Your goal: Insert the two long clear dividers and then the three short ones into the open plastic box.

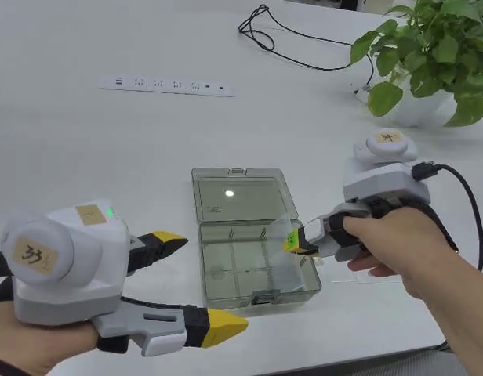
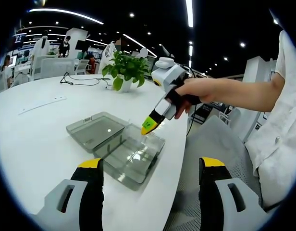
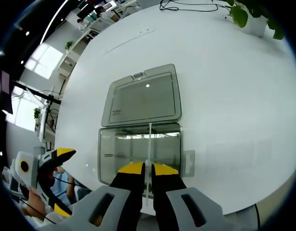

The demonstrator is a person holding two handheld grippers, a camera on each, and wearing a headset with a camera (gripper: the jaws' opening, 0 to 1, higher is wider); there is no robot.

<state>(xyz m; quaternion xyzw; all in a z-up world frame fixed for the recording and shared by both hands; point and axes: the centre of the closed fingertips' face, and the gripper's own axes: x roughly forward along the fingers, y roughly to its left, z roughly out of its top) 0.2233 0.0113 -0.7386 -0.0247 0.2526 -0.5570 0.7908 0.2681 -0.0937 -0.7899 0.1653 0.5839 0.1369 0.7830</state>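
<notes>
Divider (image 3: 150,139) sits pinched between the right gripper (image 3: 143,168) jaws, reaching ahead over the box (image 3: 104,159). Keep it straight and push down gently. Left gripper (image 2: 151,162) jaws are spread wide.

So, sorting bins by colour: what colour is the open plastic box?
Translucent smoky grey box, clearest in the head view.

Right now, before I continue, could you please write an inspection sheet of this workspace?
Surface: white table, round-edged.
Job's things: smoky clear plastic box, lid open flat; thin clear divider held over its tray.
Clutter: white power strip at the far side.
Grippers: left gripper open, beside the box; right gripper shut on the divider.
Cables: black cable looped at the far edge; second black cable runs from the right gripper.
Surroundings: green potted plant in a white pot; open office with people beyond.
</notes>
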